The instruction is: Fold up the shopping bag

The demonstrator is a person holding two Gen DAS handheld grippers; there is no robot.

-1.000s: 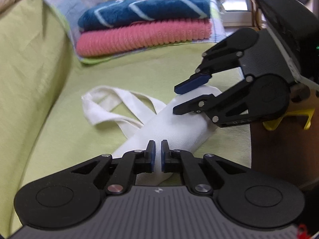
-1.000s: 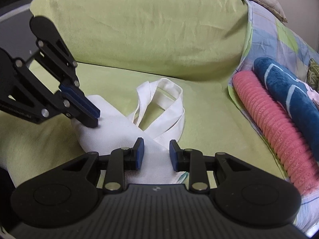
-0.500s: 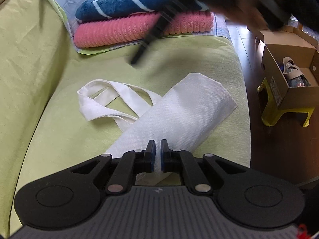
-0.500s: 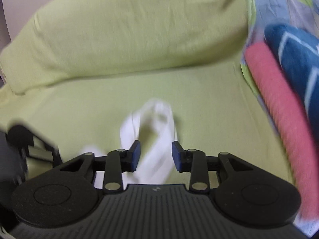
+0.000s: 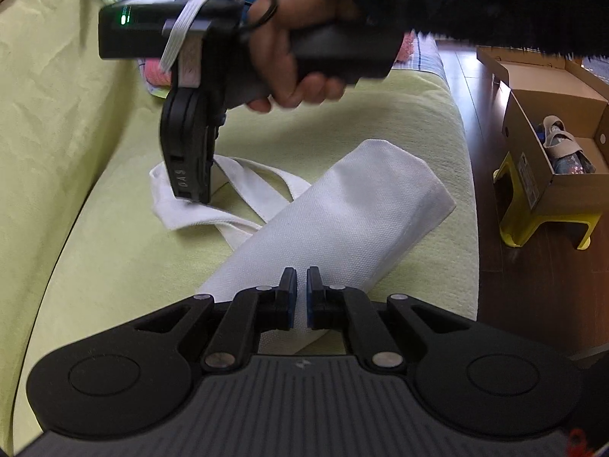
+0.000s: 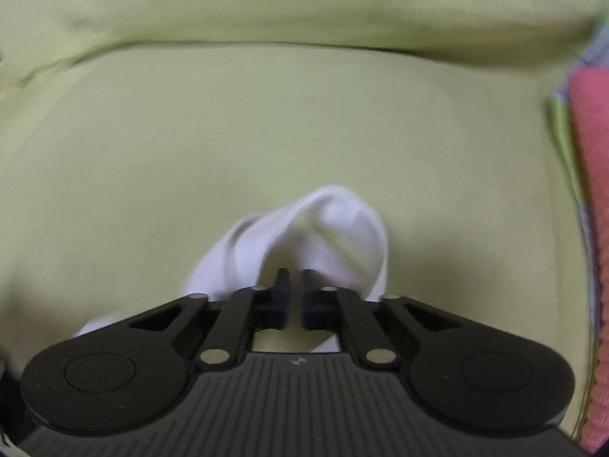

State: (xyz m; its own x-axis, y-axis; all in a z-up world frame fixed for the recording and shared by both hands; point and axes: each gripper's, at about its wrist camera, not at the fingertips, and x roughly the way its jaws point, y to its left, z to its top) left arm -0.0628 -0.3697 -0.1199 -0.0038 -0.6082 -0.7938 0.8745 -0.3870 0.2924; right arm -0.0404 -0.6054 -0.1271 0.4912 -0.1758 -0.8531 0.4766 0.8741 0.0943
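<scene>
A white shopping bag [image 5: 342,221] lies folded into a long strip on the green sofa seat [image 5: 125,266], with its handles [image 5: 259,179] looped at the far end. My left gripper [image 5: 297,285] is shut over the bag's near end; whether it pinches cloth does not show. A hand [image 5: 297,49] holds my right gripper [image 5: 192,194] pointing down with its tip on the handles. In the blurred right wrist view my right gripper [image 6: 293,285] has closed to shut, and the handle loop [image 6: 342,217] curls around its tips. Nothing visible is pinched between them.
The sofa back [image 6: 304,0] rises behind the handles. Folded pink towels [image 6: 593,190] lie to the right of them on a checked cloth. Off the sofa's edge, on the wood floor, an open cardboard box [image 5: 552,141] rests on a yellow stool [image 5: 533,224].
My right gripper left the bag's far corner, swept across to the handles and closed. The left gripper and the bag stayed where they were.
</scene>
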